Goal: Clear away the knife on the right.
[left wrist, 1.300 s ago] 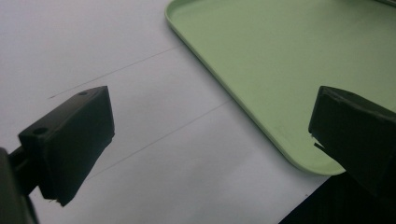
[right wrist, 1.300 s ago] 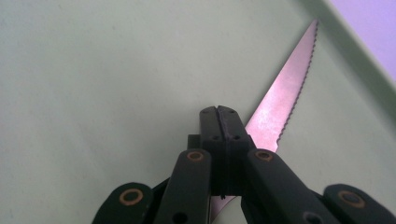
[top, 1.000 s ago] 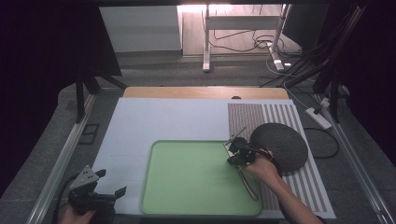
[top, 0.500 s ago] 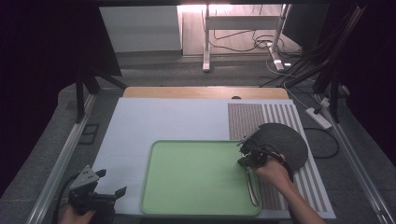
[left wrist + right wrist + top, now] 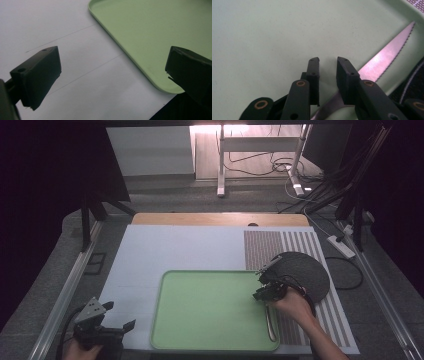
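A serrated knife (image 5: 384, 58) lies along the right edge of the green tray (image 5: 210, 340), just set down. Your right claw (image 5: 328, 65) has just been parting, released, nothing between its jaws. Left claw (image 5: 120, 326) waits agape at the bench's near-left corner. Next: back the right claw away cleanly.

Right gripper (image 5: 264, 289) held out from the right hand (image 5: 292, 304), forearm angling in from the lower right edge of the high view, jaws aimed forward and to the left. Jaws just been opening — now a narrow gap stands between the two black pads, nothing pinched in it. Left gripper (image 5: 107, 330) low at the bottom left corner, gripped in the left hand (image 5: 80, 351), pointing right — jaws spread wide, pads well apart with nothing between them.
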